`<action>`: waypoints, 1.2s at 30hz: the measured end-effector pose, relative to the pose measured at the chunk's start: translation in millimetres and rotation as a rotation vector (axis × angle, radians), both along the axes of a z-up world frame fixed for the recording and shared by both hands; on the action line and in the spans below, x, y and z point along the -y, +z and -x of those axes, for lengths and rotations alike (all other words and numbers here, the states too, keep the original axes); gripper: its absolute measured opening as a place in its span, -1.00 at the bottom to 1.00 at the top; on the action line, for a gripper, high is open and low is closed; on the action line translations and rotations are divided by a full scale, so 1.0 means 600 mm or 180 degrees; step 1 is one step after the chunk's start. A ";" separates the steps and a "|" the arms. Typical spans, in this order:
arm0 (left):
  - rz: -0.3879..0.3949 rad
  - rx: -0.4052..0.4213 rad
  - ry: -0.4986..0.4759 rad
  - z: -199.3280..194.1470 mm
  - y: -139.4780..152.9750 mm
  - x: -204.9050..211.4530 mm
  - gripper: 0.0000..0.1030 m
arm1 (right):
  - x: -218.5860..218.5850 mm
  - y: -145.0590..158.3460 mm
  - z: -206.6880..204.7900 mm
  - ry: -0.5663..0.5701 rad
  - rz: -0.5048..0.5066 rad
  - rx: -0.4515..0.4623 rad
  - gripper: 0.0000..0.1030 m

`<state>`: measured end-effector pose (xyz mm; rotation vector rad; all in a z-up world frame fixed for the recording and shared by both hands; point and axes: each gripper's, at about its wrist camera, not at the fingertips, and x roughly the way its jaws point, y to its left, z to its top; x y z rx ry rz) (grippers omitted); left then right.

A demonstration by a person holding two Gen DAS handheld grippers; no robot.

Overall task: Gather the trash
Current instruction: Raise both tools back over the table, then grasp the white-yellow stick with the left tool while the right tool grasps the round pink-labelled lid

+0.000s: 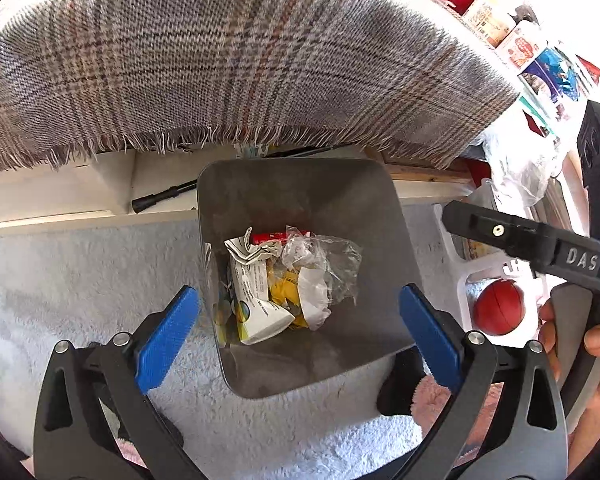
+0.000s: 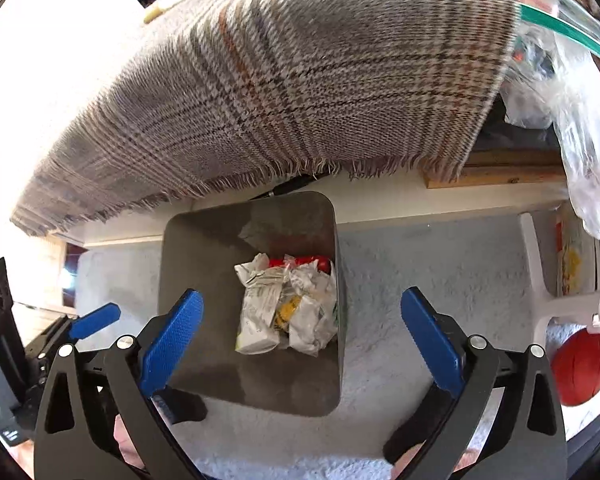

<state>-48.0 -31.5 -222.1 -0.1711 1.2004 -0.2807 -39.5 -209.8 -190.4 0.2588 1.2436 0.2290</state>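
**Mia:** While both claws hang over the bin (image 1: 300,208), can you tell me what they are doing?

**Sam:** The left claw (image 1: 299,322) is spread wide with nothing in it. The right claw (image 2: 302,330) is spread wide too, and it is empty as well.

**Mia:** Where is the trash?

**Sam:** It sits at the bottom of the grey bin, which stands on the fluffy white rug (image 1: 80,272), close to the fringe of the checked blanket (image 1: 220,60). I see a squashed white carton (image 1: 256,300), some crumpled paper (image 2: 314,324), a clear plastic wrapper (image 1: 328,260), something yellow (image 1: 286,286) and something red (image 1: 268,237) behind them.

**Mia:** Would it be hard to pick up?

**Sam:** I think not. It all looks very light. The paper and wrapper are soft and will squish, so a pinch on a thick crumpled bit should hold. The clear wrapper may be slippery. The carton looks a bit stiffer, so I would pinch it across its flat sides.

**Mia:** And the bin?

**Sam:** It looks stiff and smooth, maybe slippery. I would grab its rim, one pad inside and one outside.

**Mia:** Is the red ball (image 2: 580,368) trash?

**Sam:** I cannot tell. It sits off to the side on the rug, under a white frame (image 2: 540,280).
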 end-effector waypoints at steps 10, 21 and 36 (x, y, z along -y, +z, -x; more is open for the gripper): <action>-0.0016 0.0207 -0.0024 -0.043 0.133 -0.022 0.84 | 0.049 0.159 -0.033 -0.0138 -0.0161 0.0396 0.93; -0.0252 0.0482 0.0011 -0.185 0.244 -0.035 0.84 | 0.070 0.243 -0.168 -0.0278 -0.0268 0.0514 0.93; -0.0599 0.0757 -0.0295 -0.391 0.221 -0.001 0.84 | 0.073 0.220 -0.380 -0.0424 -0.0346 0.0407 0.93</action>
